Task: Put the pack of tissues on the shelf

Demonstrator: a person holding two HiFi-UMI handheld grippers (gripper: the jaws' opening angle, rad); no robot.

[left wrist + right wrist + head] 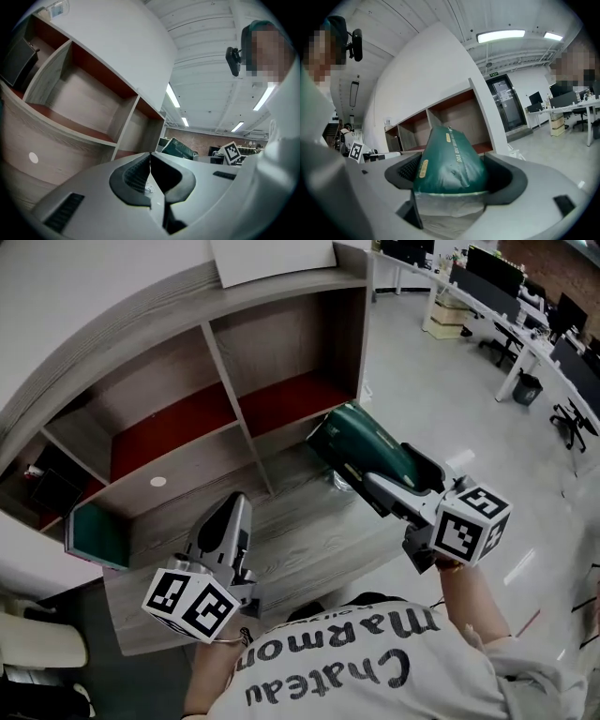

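The dark green pack of tissues [366, 442] is clamped between the jaws of my right gripper [373, 472], held in the air in front of the shelf's right-hand compartment [295, 395]. In the right gripper view the pack [449, 154] fills the gap between the pads and points toward the red-floored shelf [454, 119]. My left gripper [236, 502] hovers over the wooden ledge [300, 531], jaws shut and empty. Its own view shows the closed jaws [150, 161], with the pack [178, 147] off to the right.
The shelf unit has upright dividers [225, 381] and red compartment floors. A teal box [94, 532] sits at the ledge's left end and a black item [52, 484] in the far-left compartment. A white sheet [272, 259] lies on top. Office desks and chairs [506, 296] stand at the right.
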